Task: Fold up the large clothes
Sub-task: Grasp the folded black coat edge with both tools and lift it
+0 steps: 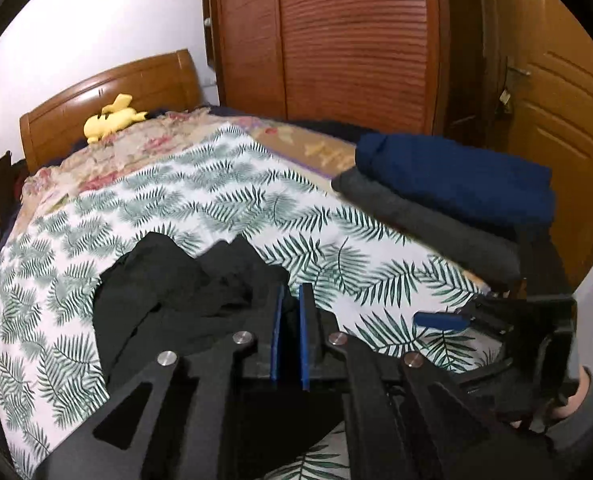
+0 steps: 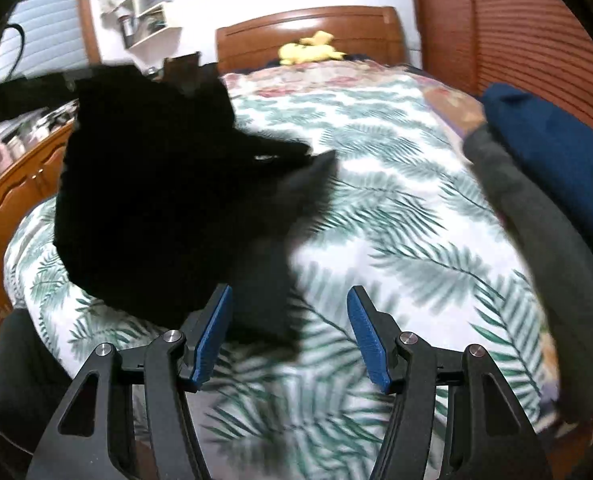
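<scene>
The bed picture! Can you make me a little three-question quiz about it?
1. True or false: the left tongs are shut on the crumpled black cloth garment.
2. Which folded garment lies on top at the bed's edge? A) navy blue B) dark grey
3. Fill in: the right tongs are ____.

Key: 1 true; 2 A; 3 open, nothing between them.

Ahead of the gripper lies a leaf-print sheet (image 1: 200, 200) over the bed. Beyond it, far ahead, a yellow plush toy (image 1: 110, 118) rests against the wooden headboard (image 1: 108, 88). To the right stand a slatted wardrobe (image 1: 336, 40) and a door (image 1: 556, 100). Shelves (image 2: 144, 4) hang ahead-left on the wall.
</scene>
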Demonstrator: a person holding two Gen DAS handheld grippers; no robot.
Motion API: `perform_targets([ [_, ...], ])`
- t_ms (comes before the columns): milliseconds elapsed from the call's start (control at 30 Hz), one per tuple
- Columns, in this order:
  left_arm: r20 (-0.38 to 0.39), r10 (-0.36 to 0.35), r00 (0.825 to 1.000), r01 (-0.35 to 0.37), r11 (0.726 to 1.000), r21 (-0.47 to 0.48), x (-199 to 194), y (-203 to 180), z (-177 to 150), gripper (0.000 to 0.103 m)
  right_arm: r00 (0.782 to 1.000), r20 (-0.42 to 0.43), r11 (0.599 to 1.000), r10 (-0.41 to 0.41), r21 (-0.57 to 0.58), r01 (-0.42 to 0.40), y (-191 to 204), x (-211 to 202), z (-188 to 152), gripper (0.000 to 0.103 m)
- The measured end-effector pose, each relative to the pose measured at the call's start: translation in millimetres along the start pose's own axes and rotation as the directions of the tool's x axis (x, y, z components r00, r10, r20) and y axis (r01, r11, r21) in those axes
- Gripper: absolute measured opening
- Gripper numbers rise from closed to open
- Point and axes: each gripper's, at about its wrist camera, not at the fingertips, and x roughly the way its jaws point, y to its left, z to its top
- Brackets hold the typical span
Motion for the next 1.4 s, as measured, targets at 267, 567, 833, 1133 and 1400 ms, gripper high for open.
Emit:
perform_targets([
  [267,0.044,-0.028,0.999,0.029,0.999,-0.018,-30.3,1.7,-14.5,0.008,1.0,0.022,1.0,0.013,0.003,-0.013,-4.2,-12.9,-0.9,0.061],
  [567,0.099,-0.006,0.995,0.013,0.998,-0.068,-70.5,34.4,-38.0,0.011,0.995,0.077,0.997,0.067,-0.04,-0.064,31.1,-16.2,25.2,0.061],
  [833,0.065,0.059,0.996,-0.05,0.99,-0.131,-79.9,78.8,-77.2,0.011,0.981,0.142,0.989,0.134,-0.075,-0.124,63.8,-17.1,53.4,0.061],
  [1133,0.051,0.098,0.994,-0.087,0.979,-0.186,-84.2,112.0,-107.1,0.012,0.984,0.098,0.986,0.147,-0.09,-0.138,90.6,18.6,65.8,0.061],
  [1400,0.048,0.118,0.992,-0.106,0.974,-0.202,-86.8,124.2,-121.9,0.012,0.988,0.042,0.987,0.15,-0.072,-0.146,90.9,35.7,59.1,0.055],
])
